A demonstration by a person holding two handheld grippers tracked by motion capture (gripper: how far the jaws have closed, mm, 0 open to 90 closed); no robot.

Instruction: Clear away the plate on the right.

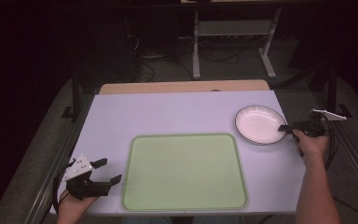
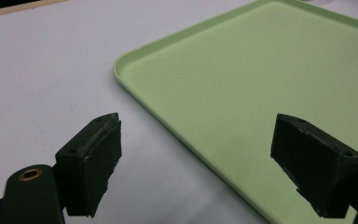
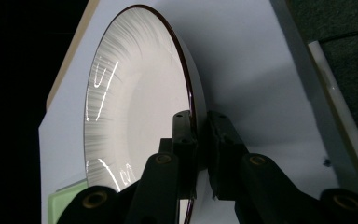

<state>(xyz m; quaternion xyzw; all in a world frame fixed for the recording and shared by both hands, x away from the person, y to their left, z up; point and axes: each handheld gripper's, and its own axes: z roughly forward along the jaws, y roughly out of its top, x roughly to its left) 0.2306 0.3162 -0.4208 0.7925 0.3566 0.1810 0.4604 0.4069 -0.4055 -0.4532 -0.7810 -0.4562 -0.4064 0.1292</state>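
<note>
A white plate [image 1: 258, 123] with a dark rim rests on the pale table at the right, just beyond the green tray [image 1: 184, 171]. My right gripper [image 1: 286, 128] is shut on the plate's right edge; in the right gripper view the plate [image 3: 135, 102] has its rim pinched between the two jaws of my right gripper [image 3: 199, 140]. My left gripper [image 1: 107, 171] stands open at the table's front left, beside the tray's left edge. In the left gripper view the left gripper [image 2: 209, 163] has its wide-apart jaws straddling the rim of the tray [image 2: 261, 88] with nothing between them.
The pale table [image 1: 168, 114] has a wooden strip [image 1: 184, 87] along its far edge. Metal rails [image 1: 349, 154] run along both sides. A desk frame [image 1: 233, 42] and cables stand on the dark floor beyond.
</note>
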